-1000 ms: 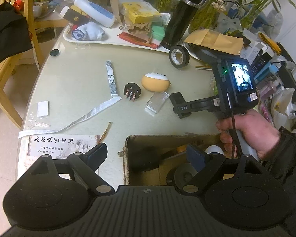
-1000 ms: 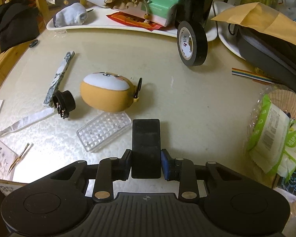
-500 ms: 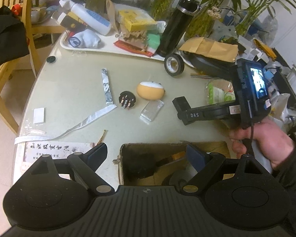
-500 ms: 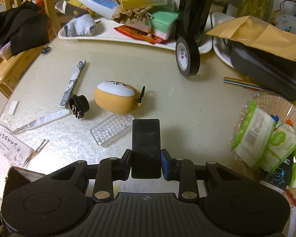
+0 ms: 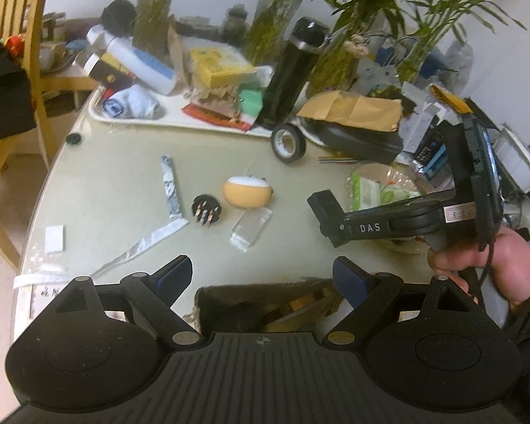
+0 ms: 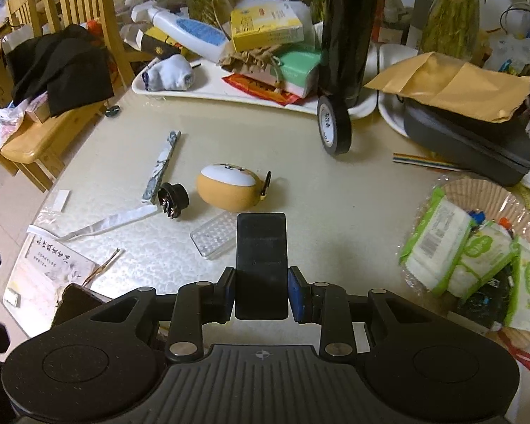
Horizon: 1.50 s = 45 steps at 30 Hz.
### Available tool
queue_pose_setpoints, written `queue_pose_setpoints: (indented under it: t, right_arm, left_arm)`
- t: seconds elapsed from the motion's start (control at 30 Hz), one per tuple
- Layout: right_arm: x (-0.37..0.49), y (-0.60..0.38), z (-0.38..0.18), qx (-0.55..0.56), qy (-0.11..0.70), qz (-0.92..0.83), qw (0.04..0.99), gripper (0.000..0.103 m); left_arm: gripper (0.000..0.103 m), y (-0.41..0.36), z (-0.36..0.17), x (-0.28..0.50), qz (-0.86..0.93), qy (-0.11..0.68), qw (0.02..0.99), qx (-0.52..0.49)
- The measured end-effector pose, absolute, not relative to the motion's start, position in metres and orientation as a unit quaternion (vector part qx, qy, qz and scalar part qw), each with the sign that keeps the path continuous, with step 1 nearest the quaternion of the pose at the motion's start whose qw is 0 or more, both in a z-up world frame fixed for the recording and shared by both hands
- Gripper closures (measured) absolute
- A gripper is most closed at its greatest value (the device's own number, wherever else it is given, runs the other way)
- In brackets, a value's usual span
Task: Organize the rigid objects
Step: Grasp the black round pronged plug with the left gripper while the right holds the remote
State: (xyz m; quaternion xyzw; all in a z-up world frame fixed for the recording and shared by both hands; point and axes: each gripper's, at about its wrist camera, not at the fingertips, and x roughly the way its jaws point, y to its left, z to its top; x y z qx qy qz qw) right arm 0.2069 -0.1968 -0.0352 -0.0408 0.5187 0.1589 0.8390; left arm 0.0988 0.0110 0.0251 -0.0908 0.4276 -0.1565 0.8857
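Fingers of the right gripper (image 6: 261, 291) clamp a flat black block (image 6: 261, 265), held clear above the worktop (image 6: 335, 212). Left gripper (image 5: 261, 275) fingers stand wide apart with nothing between them — below them is an open box (image 5: 208, 304) at the worktop's near edge. On the worktop lie an orange pouch (image 6: 226, 190), a clear case (image 6: 212, 235) just beside it, a black plug (image 6: 171, 198) and a tape roll (image 6: 332, 125) standing on edge.
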Motion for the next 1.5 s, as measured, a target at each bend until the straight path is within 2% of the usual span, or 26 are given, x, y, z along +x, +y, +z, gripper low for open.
queue_pose_setpoints:
  t: [0.23, 0.5, 0.7, 0.8, 0.9, 0.97, 1.1, 1.17, 1.33, 1.37, 1.5]
  right_arm:
    - [0.194, -0.212, -0.020, -0.024, 0.510, 0.161, 0.844, 0.069]
    - [0.177, -0.224, -0.008, -0.014, 0.499, 0.171, 0.850, 0.069]
    - [0.173, -0.229, -0.001, -0.005, 0.492, 0.175, 0.853, 0.069]
    - [0.173, -0.231, -0.003, -0.003, 0.494, 0.177, 0.851, 0.069]
    - [0.174, -0.233, -0.004, -0.002, 0.496, 0.178, 0.850, 0.069]
    - [0.175, -0.234, -0.005, -0.001, 0.498, 0.179, 0.848, 0.069]
    - [0.176, -0.234, -0.006, 0.000, 0.499, 0.185, 0.847, 0.069]
    - [0.176, -0.234, -0.006, 0.001, 0.499, 0.188, 0.846, 0.069]
    - [0.177, -0.234, -0.008, -0.003, 0.502, 0.193, 0.843, 0.069]
    - [0.176, -0.234, -0.009, -0.004, 0.503, 0.193, 0.842, 0.069]
    - [0.176, -0.235, -0.011, -0.008, 0.505, 0.191, 0.842, 0.069]
  left_arm:
    - [0.015, 0.008, 0.029, 0.106, -0.169, 0.399, 0.898, -0.081]
    - [0.016, 0.004, 0.009, 0.131, -0.163, 0.407, 0.897, -0.059]
    - [0.017, -0.009, -0.011, 0.156, -0.179, 0.379, 0.908, 0.025]
    - [0.029, -0.011, -0.027, 0.172, -0.183, 0.382, 0.905, 0.052]
    - [0.031, -0.009, -0.041, 0.188, -0.182, 0.394, 0.899, 0.057]
    - [0.038, -0.009, -0.051, 0.198, -0.186, 0.404, 0.893, 0.063]
    - [0.041, -0.011, -0.068, 0.214, -0.180, 0.422, 0.885, 0.082]
    - [0.051, -0.011, -0.075, 0.221, -0.181, 0.432, 0.880, 0.081]
    - [0.057, -0.013, -0.085, 0.234, -0.183, 0.445, 0.873, 0.081]
    - [0.065, -0.013, -0.086, 0.235, -0.180, 0.446, 0.873, 0.083]
    - [0.066, -0.010, -0.088, 0.238, -0.176, 0.449, 0.873, 0.067]
